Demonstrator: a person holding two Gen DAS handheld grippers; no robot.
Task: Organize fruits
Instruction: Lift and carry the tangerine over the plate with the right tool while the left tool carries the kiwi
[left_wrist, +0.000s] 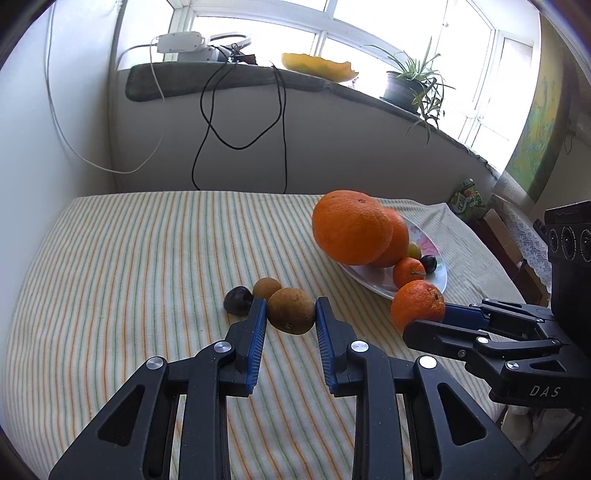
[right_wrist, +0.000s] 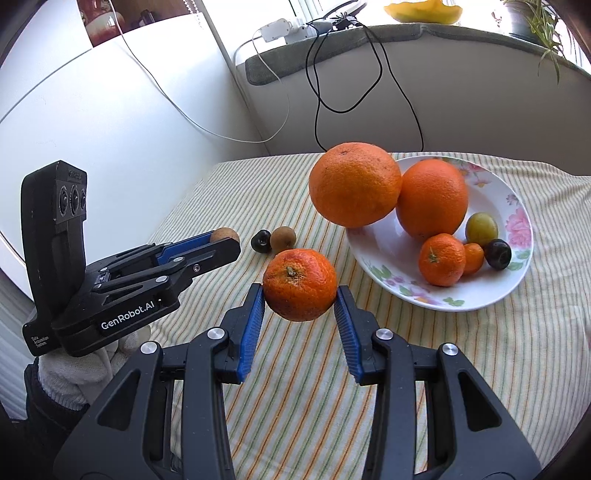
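My left gripper (left_wrist: 291, 308) is shut on a brown kiwi (left_wrist: 291, 312), held a little above the striped cloth. In the right wrist view that left gripper (right_wrist: 225, 242) stands at the left with the kiwi (right_wrist: 224, 233) at its tips. My right gripper (right_wrist: 300, 291) is shut on a mandarin (right_wrist: 300, 284), stem side facing the camera. The left wrist view shows this right gripper (left_wrist: 428, 319) and its mandarin (left_wrist: 417, 308) near the plate's front rim. A second kiwi (right_wrist: 283, 239) and a dark plum (right_wrist: 261, 241) lie side by side on the cloth.
A flowered white plate (right_wrist: 388, 254) at the right holds two big oranges (right_wrist: 432, 197), a mandarin (right_wrist: 441, 260), a small orange fruit, a green plum (right_wrist: 481, 229) and a dark plum (right_wrist: 498, 253). The nearer big orange (right_wrist: 354, 184) sits at its left rim. Cables hang down the wall behind.
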